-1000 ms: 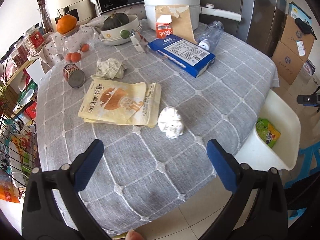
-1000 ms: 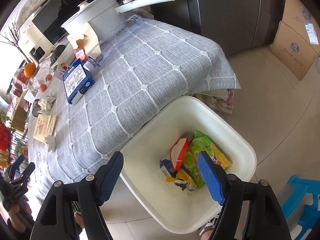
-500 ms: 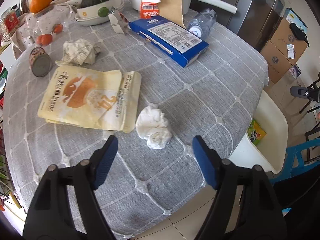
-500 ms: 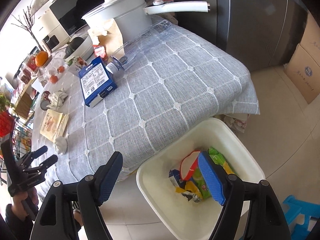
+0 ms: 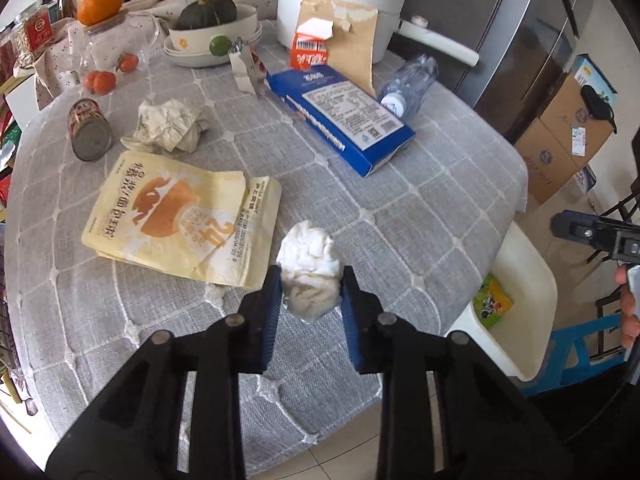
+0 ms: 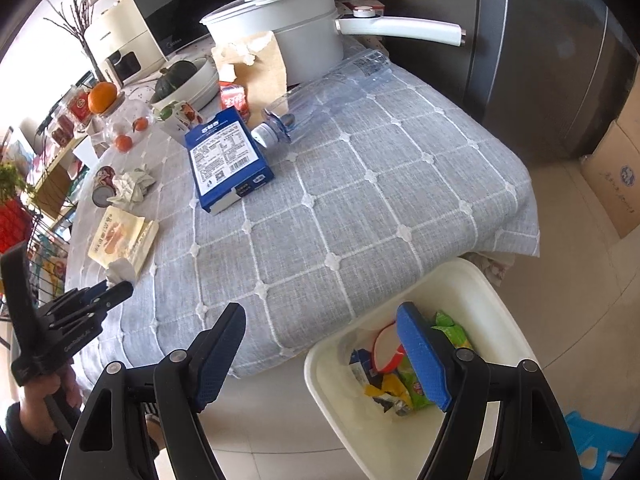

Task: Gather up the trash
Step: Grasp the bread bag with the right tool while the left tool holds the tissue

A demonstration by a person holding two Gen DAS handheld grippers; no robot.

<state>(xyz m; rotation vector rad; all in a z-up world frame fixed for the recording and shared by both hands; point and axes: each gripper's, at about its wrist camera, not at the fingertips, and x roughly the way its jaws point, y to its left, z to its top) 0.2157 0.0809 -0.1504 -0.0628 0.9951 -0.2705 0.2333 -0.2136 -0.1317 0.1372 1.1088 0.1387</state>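
A crumpled white tissue [image 5: 306, 252] lies near the front edge of the grey checked tablecloth [image 5: 420, 216]. My left gripper [image 5: 310, 276] has it between its blue pads, which touch both sides as the jaws are closing. The right wrist view shows that gripper [image 6: 116, 290] low at the left with the tissue [image 6: 118, 270] at its tips. My right gripper [image 6: 320, 312] is open and holds nothing, hanging over the table edge and the white bin [image 6: 472, 276]. The bin holds a green wrapper [image 6: 450, 332] and other packets. Beside the tissue lies a yellow pouch [image 5: 176, 216].
On the table lie crumpled paper [image 5: 168, 124], a can [image 5: 88, 130], a blue box [image 5: 340, 120], a plastic bottle [image 5: 408, 84] and a small red carton [image 5: 310, 50]. A white pot [image 5: 344, 4] and a bowl with a squash [image 5: 208, 20] stand behind. Cardboard boxes [image 5: 568, 136] sit on the floor.
My left gripper has moved forward onto the white tissue and its jaws have come in from wide open to touch it. My right gripper has shifted from above the bin toward the table edge.
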